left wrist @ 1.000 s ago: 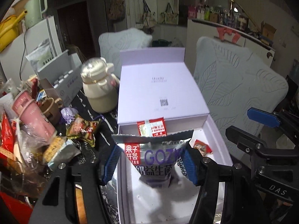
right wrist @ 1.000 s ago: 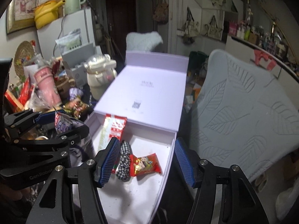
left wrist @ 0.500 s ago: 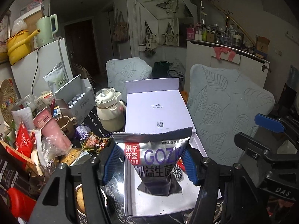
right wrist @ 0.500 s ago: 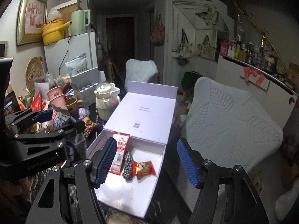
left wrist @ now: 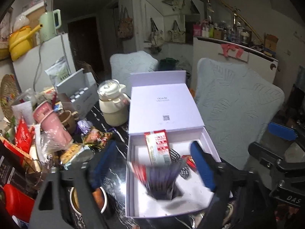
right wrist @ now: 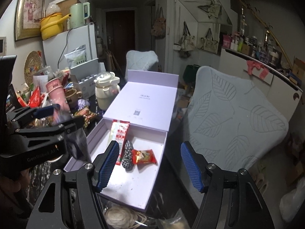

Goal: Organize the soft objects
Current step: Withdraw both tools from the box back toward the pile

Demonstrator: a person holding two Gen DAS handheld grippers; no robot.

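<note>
The left gripper (left wrist: 152, 164) has just been opening its jaws; the blurred silver snack pouch (left wrist: 162, 181) sits loose between them, over the open lilac cardboard box (right wrist: 133, 190). The right gripper (right wrist: 148, 164) stands part-open, empty. Inside lie a checked fabric scrunchie (right wrist: 128, 155), red snack packet (right wrist: 144, 156) and tall red-and-white sachet (right wrist: 119, 135). Beyond, a cream teapot (left wrist: 112, 105) and pink cups (right wrist: 57, 93) crowd the left.
</note>
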